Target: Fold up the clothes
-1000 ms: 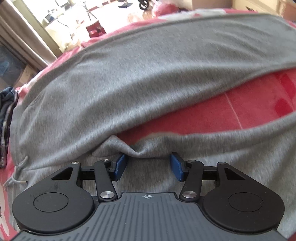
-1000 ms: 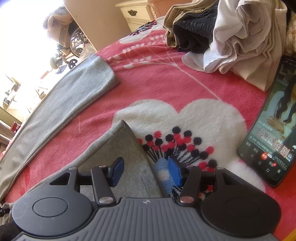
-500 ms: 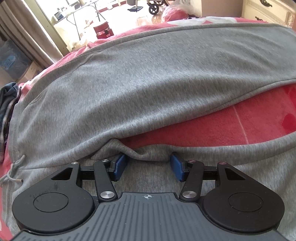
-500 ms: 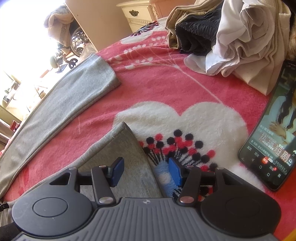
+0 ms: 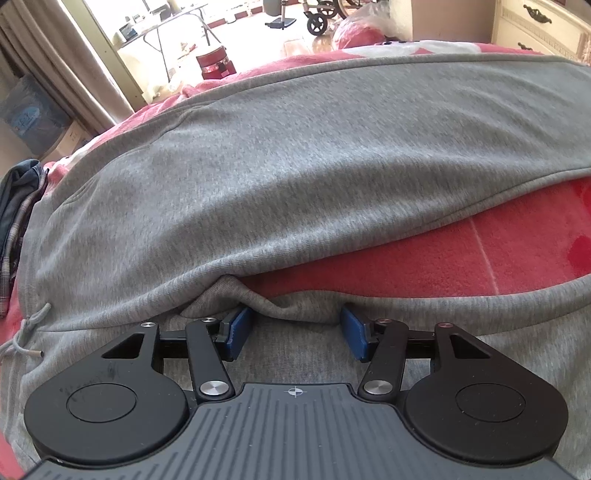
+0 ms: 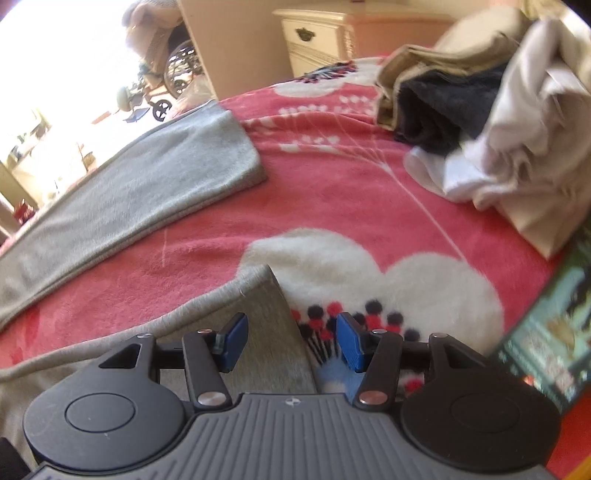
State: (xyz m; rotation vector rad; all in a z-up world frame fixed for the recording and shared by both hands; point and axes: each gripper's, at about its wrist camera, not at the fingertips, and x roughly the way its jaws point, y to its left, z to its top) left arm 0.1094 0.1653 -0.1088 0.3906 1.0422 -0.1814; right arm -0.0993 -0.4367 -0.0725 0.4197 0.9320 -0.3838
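Note:
Grey sweatpants [image 5: 280,173] lie spread flat on a red floral blanket [image 5: 461,258]. In the left wrist view my left gripper [image 5: 295,326] is open, low over the crotch where the two legs meet, with a bunched fold of grey fabric between its blue pads. In the right wrist view my right gripper [image 6: 291,339] is open over the hem of the near leg [image 6: 266,325]; the hem edge lies between its pads. The far leg [image 6: 147,184] stretches away to the left, its cuff flat on the blanket [image 6: 332,206].
A heap of beige, black and white clothes [image 6: 480,110] lies at the far right. A phone with a lit screen [image 6: 543,350] lies on the blanket at the right. Dark plaid clothing [image 5: 18,214] is at the left edge. A cream dresser [image 6: 317,33] stands beyond the bed.
Both views have tilted up slightly, showing more of the room beyond the bed. Both grippers stay open over the same spots on the sweatpants.

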